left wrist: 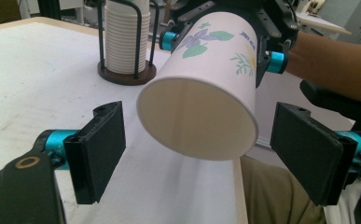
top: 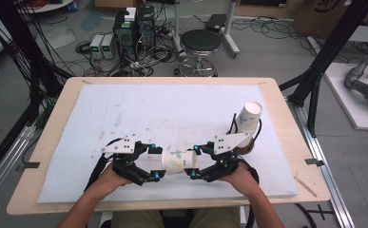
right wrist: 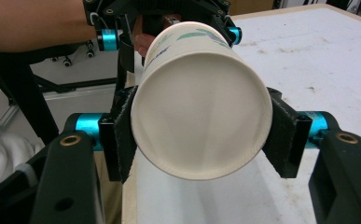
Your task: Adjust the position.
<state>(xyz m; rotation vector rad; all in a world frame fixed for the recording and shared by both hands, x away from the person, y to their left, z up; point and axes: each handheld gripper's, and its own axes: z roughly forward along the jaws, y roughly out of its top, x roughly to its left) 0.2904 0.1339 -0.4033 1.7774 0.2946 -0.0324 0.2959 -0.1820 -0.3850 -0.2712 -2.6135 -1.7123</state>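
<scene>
cup (right wrist: pixel 199 105) clamped in right gripper (right wrist: pixel 199 135); left gripper (left wrist: pixel 199 151) open.

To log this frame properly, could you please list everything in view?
paper cup: one, white with a flower print, lying level between the two claws above the mat
cup stack: one, white, in the rack at the mat's right side
rack: one, dark wire on a round brown base, on the mat
mat: one, white, covering the table
table: one, light wood
stool: one, black seat, on the floor beyond the table
left claw: one, black, open on either side of the cup's mouth
right claw: one, black, closed on the cup's other end
hands: two, behind the claws
</scene>
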